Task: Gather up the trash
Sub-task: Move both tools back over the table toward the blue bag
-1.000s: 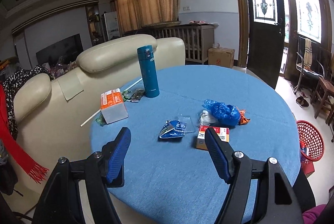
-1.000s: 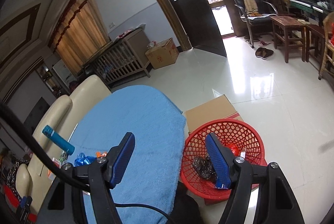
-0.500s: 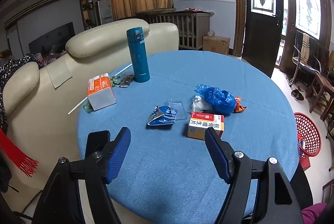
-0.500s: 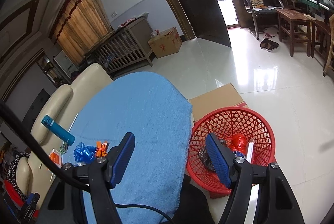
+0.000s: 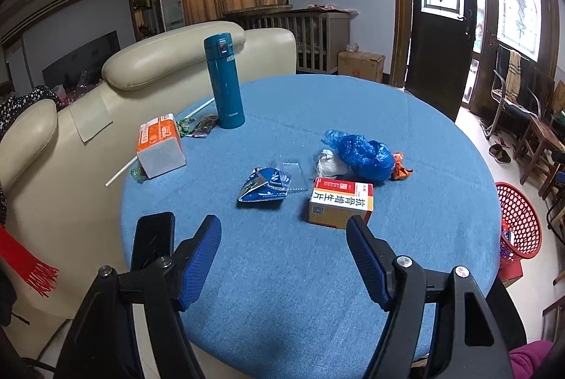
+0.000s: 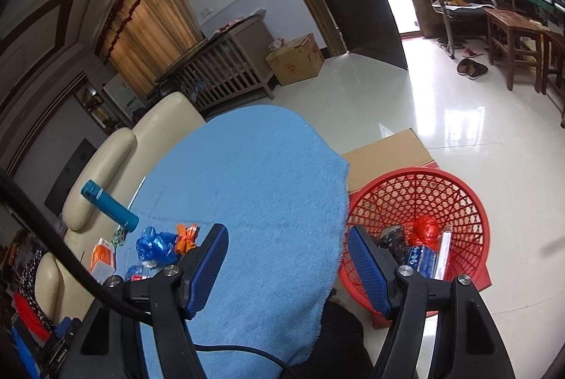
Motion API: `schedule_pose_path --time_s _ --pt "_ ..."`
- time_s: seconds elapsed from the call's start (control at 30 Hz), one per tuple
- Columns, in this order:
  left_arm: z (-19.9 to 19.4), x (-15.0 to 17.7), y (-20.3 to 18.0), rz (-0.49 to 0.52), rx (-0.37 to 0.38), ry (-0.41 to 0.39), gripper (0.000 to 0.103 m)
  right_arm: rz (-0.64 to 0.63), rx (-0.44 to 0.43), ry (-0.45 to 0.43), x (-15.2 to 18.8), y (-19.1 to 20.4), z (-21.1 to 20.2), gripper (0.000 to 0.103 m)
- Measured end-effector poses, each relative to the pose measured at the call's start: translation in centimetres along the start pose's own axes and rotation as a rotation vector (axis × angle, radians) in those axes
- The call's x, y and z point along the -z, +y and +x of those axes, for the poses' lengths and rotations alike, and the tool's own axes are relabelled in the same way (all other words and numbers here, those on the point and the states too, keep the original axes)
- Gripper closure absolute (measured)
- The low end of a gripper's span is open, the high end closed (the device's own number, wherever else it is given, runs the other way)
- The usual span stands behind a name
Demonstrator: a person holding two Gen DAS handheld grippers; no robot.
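Left wrist view puts your left gripper (image 5: 283, 239) above the round table under its blue cloth (image 5: 282, 290), fingers apart and empty, with the red-and-yellow cardboard medicine box (image 5: 340, 206) just ahead of the right-hand finger. Judging by that, the box is your nearest pick: bring both pads down astride its short sides and close squarely so it cannot skid on the cloth. Leave the crumpled blue foil wrapper (image 5: 265, 189) and blue plastic bag (image 5: 363, 154) for later passes. Your right gripper (image 6: 286, 246) also stands apart and empty, straddling the table edge beside the red plastic mesh basket (image 6: 459, 202) on the floor. Stay clear of the black phone (image 5: 152, 239) near the rim, and of the upright teal flask (image 5: 225, 80).
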State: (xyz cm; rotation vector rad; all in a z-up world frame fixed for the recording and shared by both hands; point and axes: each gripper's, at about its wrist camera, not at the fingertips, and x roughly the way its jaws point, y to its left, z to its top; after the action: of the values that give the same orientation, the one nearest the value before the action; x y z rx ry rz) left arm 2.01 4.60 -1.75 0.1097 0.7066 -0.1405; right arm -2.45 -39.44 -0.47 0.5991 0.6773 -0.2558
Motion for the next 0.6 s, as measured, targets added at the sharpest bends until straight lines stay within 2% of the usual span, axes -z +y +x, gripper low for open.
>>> schedule_pose_path --time_s 0.17,0.4,0.6 --pt "0.4 0.3 0.8 -0.024 0.001 0.018 0.029 -0.080 -0.026 0.043 1.0 2.5 1.5 0.029" --pt "1.5 0.7 1.8 -0.050 0.010 0.045 0.029 -0.130 -0.080 0.107 2.3 5.8 3.6 0.029" --pt "2.3 1.1 2.0 -0.057 0.027 0.068 0.029 -0.189 -0.170 0.196 2.7 10.3 6.8 0.029"
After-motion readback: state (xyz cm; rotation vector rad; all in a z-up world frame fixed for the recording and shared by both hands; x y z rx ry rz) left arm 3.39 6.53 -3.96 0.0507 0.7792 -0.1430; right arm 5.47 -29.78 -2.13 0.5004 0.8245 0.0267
